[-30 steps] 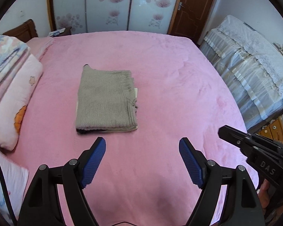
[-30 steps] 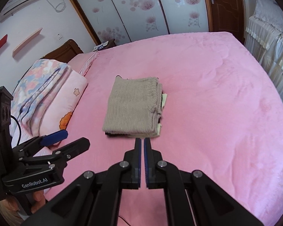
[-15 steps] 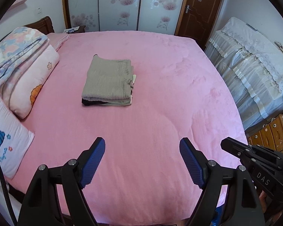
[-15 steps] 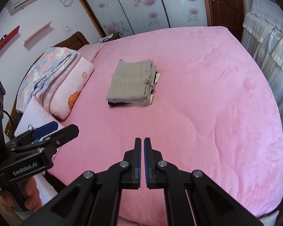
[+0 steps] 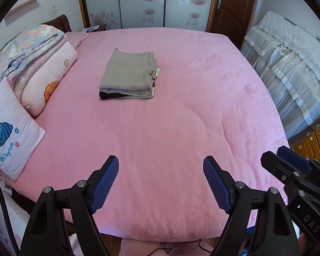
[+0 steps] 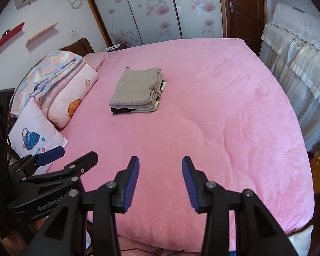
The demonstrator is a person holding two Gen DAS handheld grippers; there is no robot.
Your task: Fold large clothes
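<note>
Pink plush bed (image 5: pixel 181 128) fills both views. Folded floral quilt and pink pillows (image 5: pixel 32 68) lie along its left edge. Stack of folded clothes topped by a grey knit garment (image 5: pixel 129 74) rests mid-bed, well apart from both grippers. Left gripper (image 5: pixel 161 183) jaws: spread. Right gripper (image 6: pixel 160 183) jaws: spread, holding nothing.

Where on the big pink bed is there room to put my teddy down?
The pink bed is bare from the folded clothes stack toward the near edge and across to the side by the lace-covered furniture. The far end by the wardrobe doors is bare too. It is crowded along the pillows and folded quilt.
</note>
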